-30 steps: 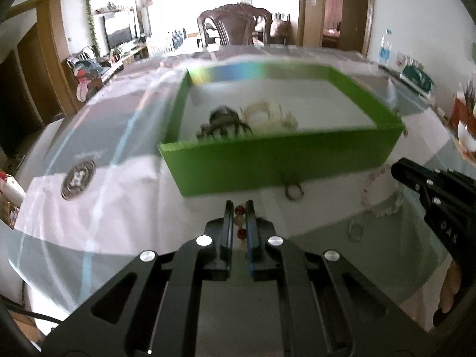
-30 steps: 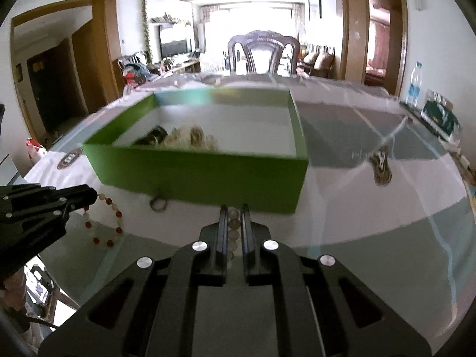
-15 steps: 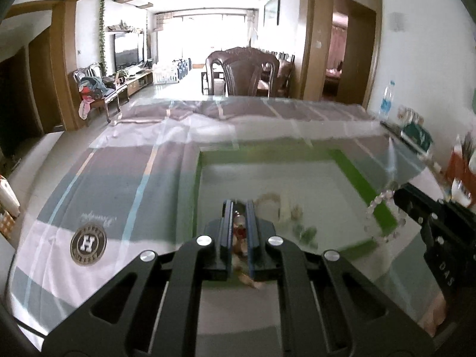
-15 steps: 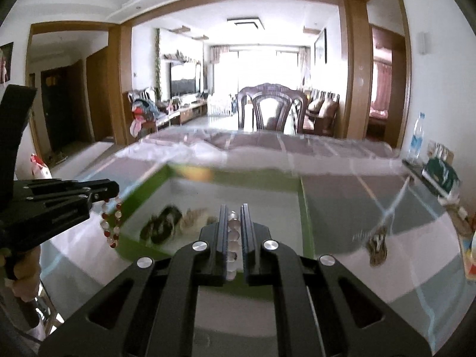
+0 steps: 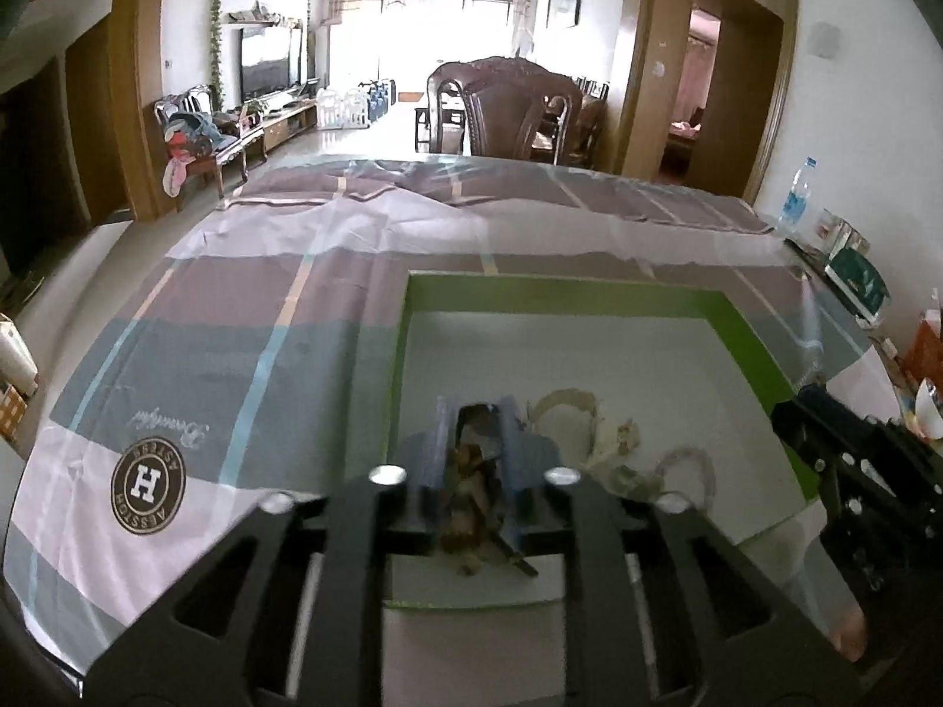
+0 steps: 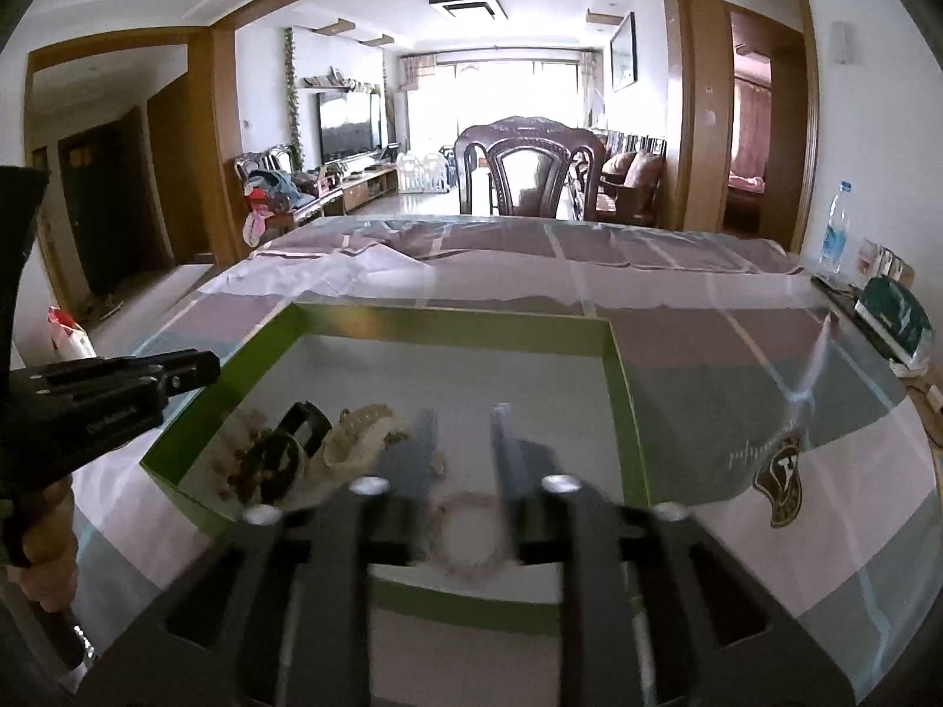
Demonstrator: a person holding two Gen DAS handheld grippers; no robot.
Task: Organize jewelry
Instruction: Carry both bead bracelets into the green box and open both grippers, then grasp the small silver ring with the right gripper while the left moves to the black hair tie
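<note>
A green box [image 5: 760,347] with a white floor sits on the table; it also shows in the right wrist view [image 6: 625,406]. My left gripper [image 5: 476,412] is open over its near left part, and a red-and-white bead bracelet [image 5: 468,483] lies blurred below the fingers. My right gripper [image 6: 462,418] is open over the box, with a pale bead bracelet [image 6: 465,530] lying in the box below it. A dark bracelet [image 6: 283,453] and cream jewelry [image 6: 359,436] lie in the box's left part.
A striped cloth [image 5: 236,318] with a round H logo [image 5: 148,484] covers the table. A wooden chair [image 6: 530,177] stands at the far end. A water bottle [image 6: 836,230] and a green packet [image 6: 896,318] stand at the right edge.
Both grippers have opened over the box. The red-and-white bracelet has left the left gripper and the pale bracelet has left the right one; both now lie in the box.
</note>
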